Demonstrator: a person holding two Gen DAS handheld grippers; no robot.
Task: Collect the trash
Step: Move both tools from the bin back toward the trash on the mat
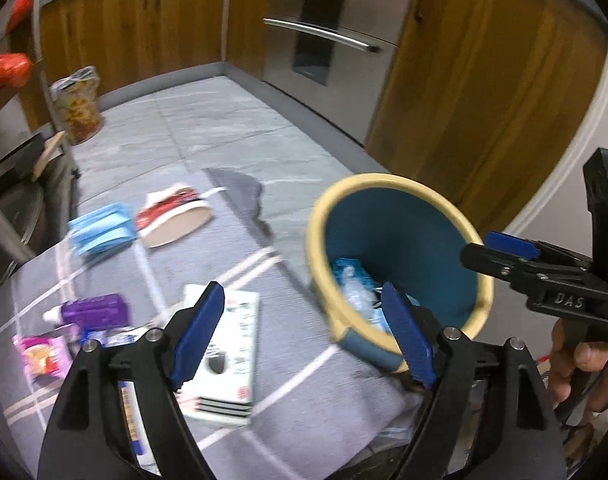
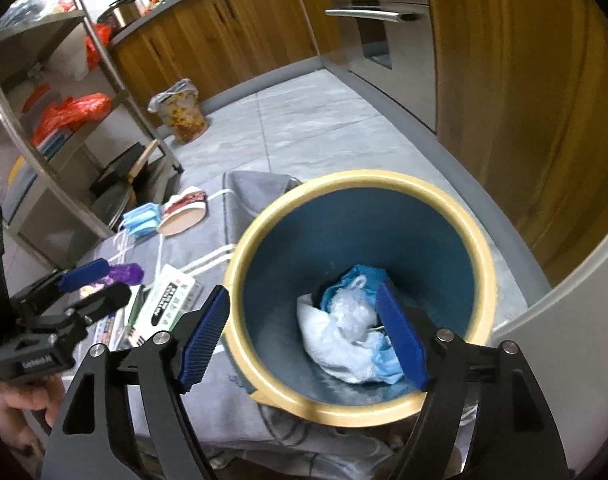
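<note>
Grey-clothed tabletop (image 1: 304, 380) in a wood-panelled kitchen.
Your left claw (image 1: 304, 336) and right claw (image 2: 304, 336) both gape released, level over the blue bin (image 2: 444, 240); crumpled trash (image 2: 344, 332) lies inside, more litter beside it.

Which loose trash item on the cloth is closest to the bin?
The white printed box, lying flat just left of the bin; the blue masks and purple packet lie farther left.

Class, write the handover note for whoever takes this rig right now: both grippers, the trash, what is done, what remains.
Left gripper: open, empty, over the grey cloth.
Right gripper: open, empty, over the bin.
Done: crumpled white and blue trash lies in the bin.
Left: blue face masks, paper cup, purple packet, pink wrapper, white box.
</note>
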